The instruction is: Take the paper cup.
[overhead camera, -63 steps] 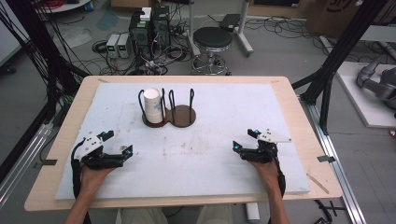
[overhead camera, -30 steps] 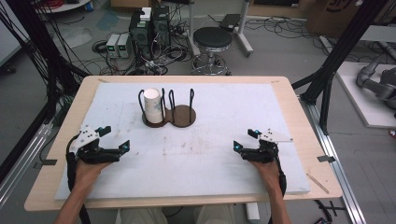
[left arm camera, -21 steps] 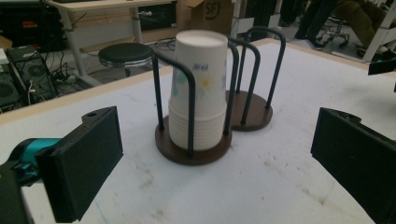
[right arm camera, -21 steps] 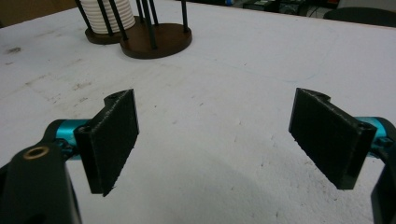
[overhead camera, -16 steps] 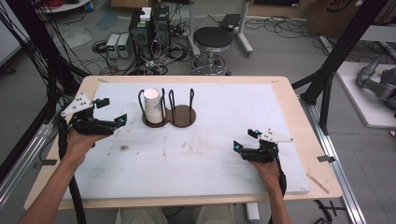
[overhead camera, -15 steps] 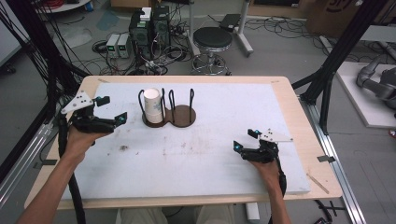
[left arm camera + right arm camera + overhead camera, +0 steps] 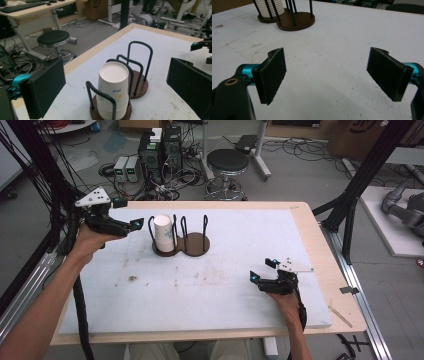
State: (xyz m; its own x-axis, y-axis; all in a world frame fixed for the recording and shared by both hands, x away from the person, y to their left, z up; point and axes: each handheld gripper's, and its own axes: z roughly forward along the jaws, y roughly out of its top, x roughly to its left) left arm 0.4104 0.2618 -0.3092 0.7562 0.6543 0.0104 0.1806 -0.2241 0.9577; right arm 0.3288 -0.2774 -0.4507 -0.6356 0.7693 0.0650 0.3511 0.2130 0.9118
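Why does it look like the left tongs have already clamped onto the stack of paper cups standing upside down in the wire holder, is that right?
Not quite. The left tongs are wide open, and the left gripper view shows them short of the upside-down paper cups in the wire holder, touching nothing.

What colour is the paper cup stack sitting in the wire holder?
White, with small green, blue and yellow print on the side of the paper cup stack; the left gripper view shows it best.
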